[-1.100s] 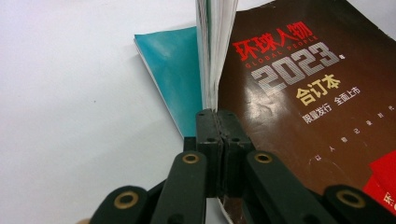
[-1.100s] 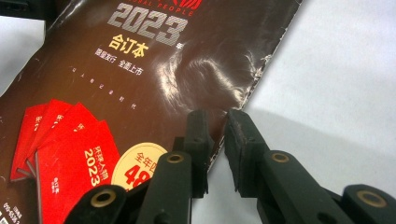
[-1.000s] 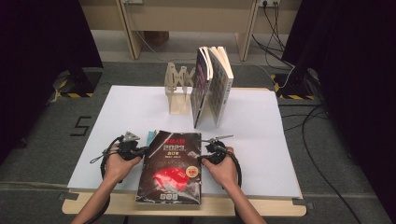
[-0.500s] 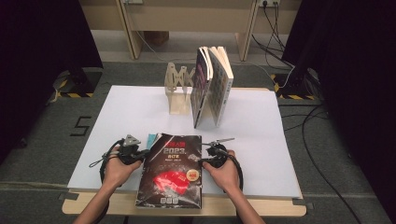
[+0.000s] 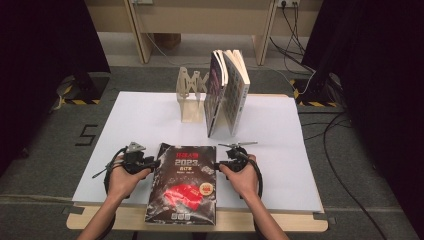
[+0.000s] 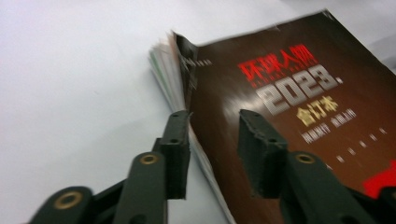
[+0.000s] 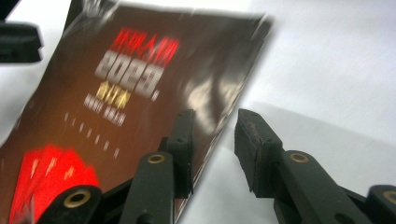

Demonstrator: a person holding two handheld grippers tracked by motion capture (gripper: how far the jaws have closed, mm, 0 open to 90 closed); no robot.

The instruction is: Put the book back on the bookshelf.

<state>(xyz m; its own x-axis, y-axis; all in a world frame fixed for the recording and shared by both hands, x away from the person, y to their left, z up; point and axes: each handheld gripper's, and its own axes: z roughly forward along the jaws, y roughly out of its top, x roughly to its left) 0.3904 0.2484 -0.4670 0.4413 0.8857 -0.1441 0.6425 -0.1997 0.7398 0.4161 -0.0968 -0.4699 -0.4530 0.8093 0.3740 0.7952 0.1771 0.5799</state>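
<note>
Now my left gripper (image 5: pixel 150 162), lower left of the high view, straddles the book's (image 5: pixel 184 186) left edge, jaws just parted and pressing nothing, so the book lies flat on the white table (image 5: pixel 300 170) near its front edge. Its cover is glossy dark brown with red and white lettering, "2023", and a red patch lower down; the page edges fan slightly at the corner. My right gripper (image 5: pixel 220 164) has likewise just opened beside the right edge. Behind stand a wooden rack (image 5: pixel 191 95) and upright books (image 5: pixel 227 90).
</note>
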